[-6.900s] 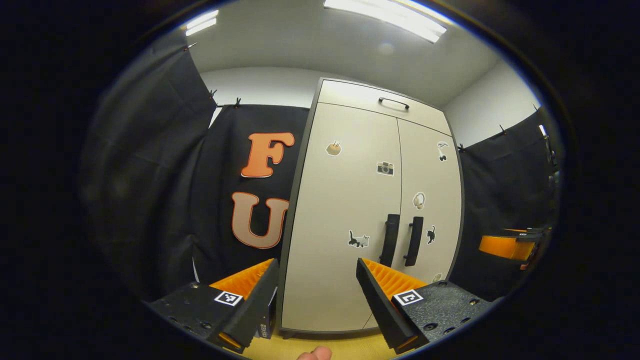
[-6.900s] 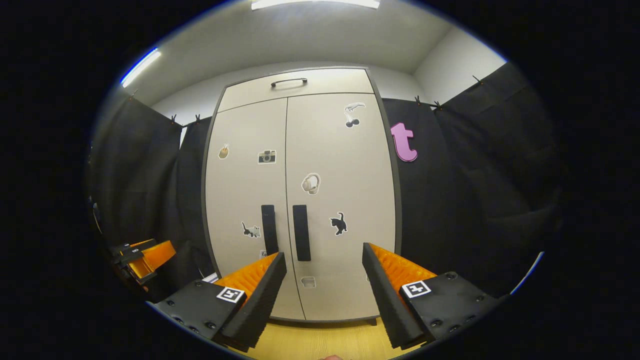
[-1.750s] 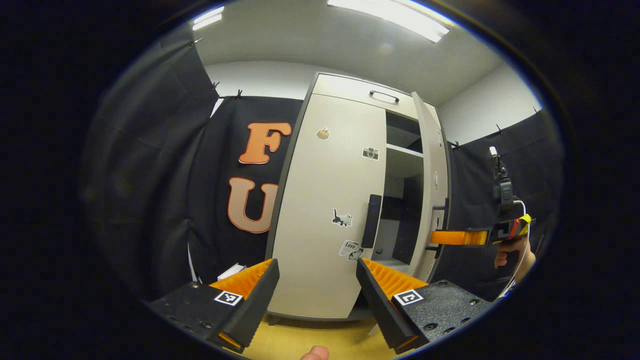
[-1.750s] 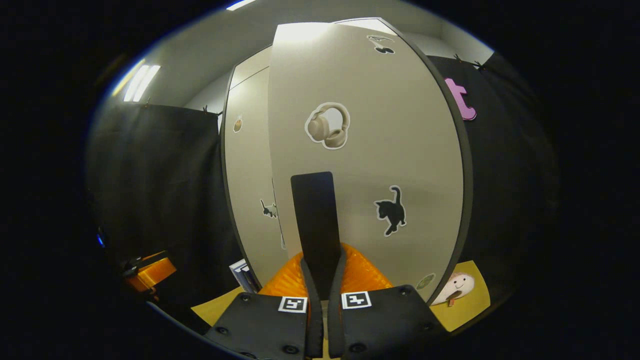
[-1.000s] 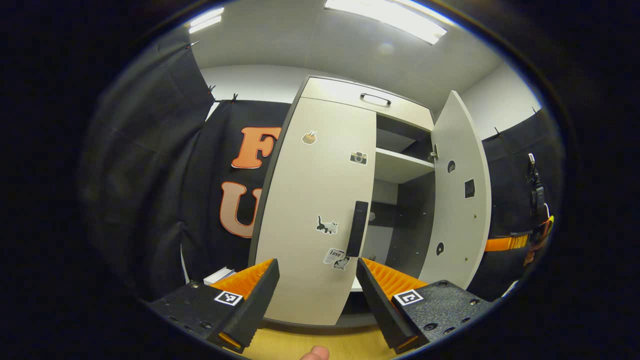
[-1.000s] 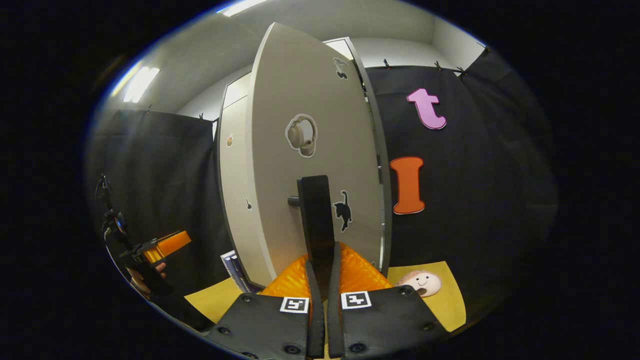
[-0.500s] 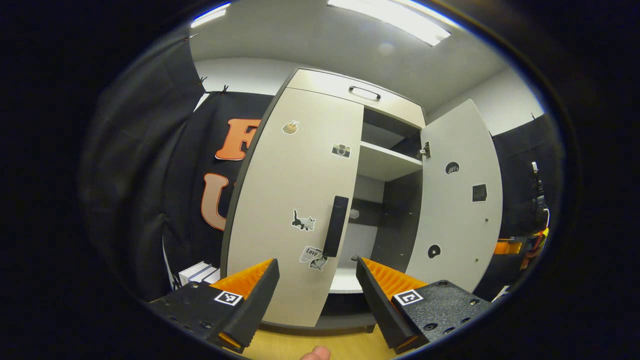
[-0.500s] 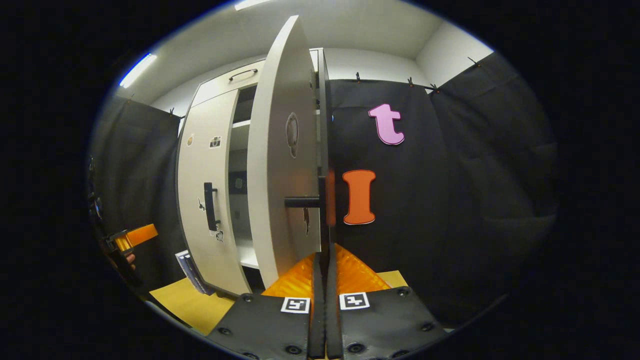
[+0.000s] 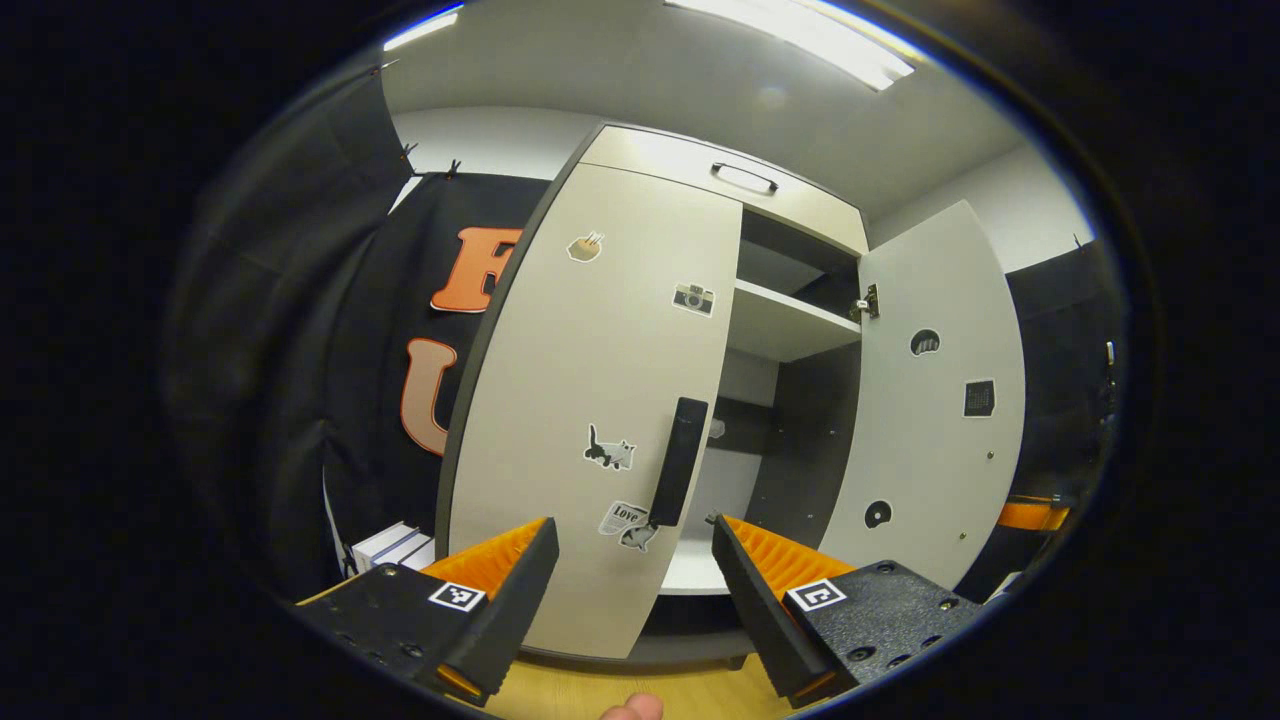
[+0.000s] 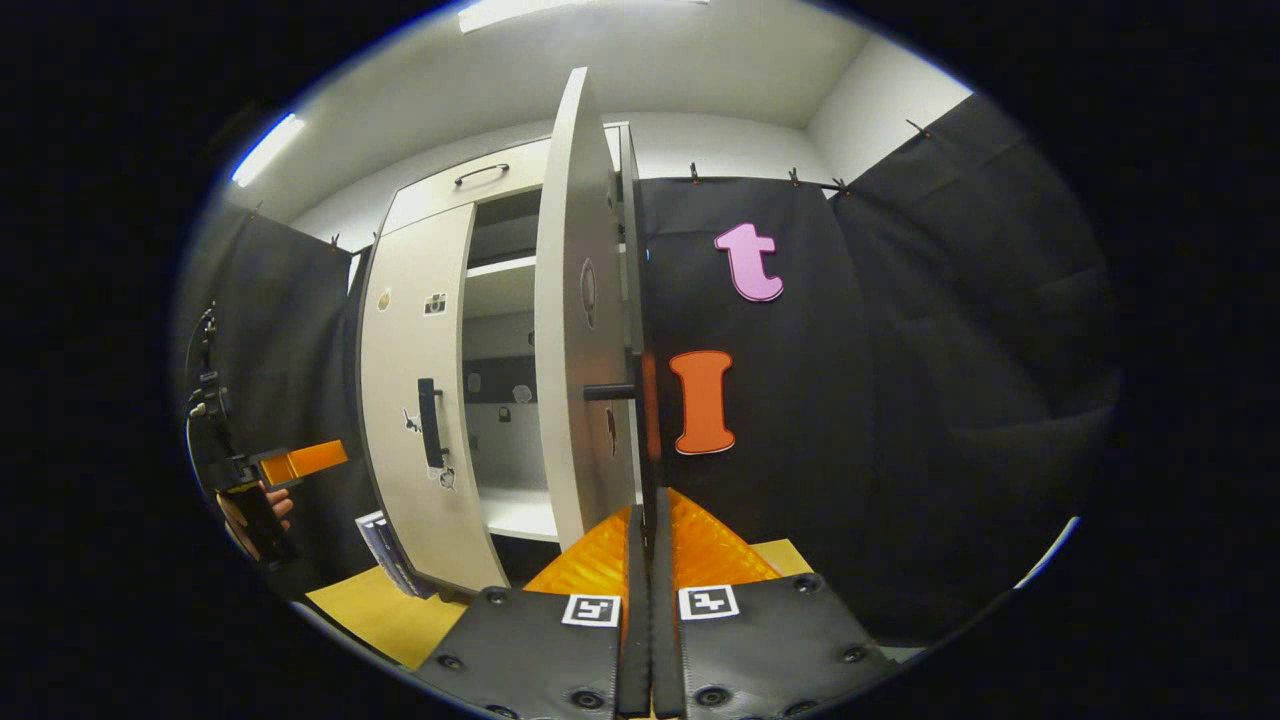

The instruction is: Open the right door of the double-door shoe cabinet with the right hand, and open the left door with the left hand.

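In the right gripper view, the right gripper (image 10: 645,560) has its fingers pressed together on the black vertical bar handle (image 10: 648,440) of the tall beige right cabinet door (image 10: 572,330). That door stands swung wide, edge-on, its long axis upright. In the left gripper view, the left gripper (image 9: 630,560) hangs spread wide, holding nothing, just short of the left door's black upright handle (image 9: 679,460). The beige left door (image 9: 590,400) looks closed. Beyond are the cabinet's white shelves (image 9: 785,325) and dark interior.
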`<state>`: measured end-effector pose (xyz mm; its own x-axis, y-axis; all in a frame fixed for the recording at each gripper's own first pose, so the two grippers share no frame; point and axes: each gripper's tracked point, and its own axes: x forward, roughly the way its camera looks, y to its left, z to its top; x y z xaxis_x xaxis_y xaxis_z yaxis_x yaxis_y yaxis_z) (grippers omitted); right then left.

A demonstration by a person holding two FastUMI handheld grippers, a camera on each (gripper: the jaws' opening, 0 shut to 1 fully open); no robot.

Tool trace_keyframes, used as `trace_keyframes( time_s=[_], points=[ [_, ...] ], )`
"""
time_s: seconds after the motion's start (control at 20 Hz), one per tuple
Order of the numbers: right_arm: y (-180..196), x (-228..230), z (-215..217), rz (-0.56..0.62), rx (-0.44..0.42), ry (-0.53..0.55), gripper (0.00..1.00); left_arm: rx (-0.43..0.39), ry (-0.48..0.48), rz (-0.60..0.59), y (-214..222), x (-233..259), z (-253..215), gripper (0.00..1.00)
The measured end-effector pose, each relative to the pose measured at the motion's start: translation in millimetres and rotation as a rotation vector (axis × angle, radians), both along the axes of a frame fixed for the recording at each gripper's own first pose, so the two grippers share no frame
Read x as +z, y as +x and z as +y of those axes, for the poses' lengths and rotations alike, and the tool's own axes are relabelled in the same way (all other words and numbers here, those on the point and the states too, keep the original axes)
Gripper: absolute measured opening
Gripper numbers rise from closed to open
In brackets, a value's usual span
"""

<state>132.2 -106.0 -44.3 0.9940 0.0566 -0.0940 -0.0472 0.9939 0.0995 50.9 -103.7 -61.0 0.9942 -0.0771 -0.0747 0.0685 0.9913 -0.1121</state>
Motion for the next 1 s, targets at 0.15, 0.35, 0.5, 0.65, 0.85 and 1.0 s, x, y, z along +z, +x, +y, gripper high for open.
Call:
trace_keyframes(
  time_s=[0.15,0.35,0.5,0.65,0.85,1.0],
  points=[
    [-30,-7,-3,0.032,-0.039,-0.002,0.23,-0.011,0.029,0.006,24,-1,-5,0.94],
    [-69,-2,-7,-0.008,-0.092,0.014,0.76,-0.026,0.098,0.025,68,-13,-16,0.94],
    [-90,-5,-12,-0.023,-0.120,0.005,0.98,-0.032,0.155,0.032,101,-19,-29,0.94],
    [-105,-8,-24,-0.011,-0.164,0.003,0.98,-0.028,0.224,0.024,131,-22,-40,0.93],
    [-118,-11,-33,-0.001,-0.204,0.014,0.98,0.046,0.282,0.027,162,-27,-32,0.93],
    [-123,-14,-41,0.004,-0.240,0.005,0.98,0.050,0.264,0.039,163,-27,-38,0.79]
  ],
)
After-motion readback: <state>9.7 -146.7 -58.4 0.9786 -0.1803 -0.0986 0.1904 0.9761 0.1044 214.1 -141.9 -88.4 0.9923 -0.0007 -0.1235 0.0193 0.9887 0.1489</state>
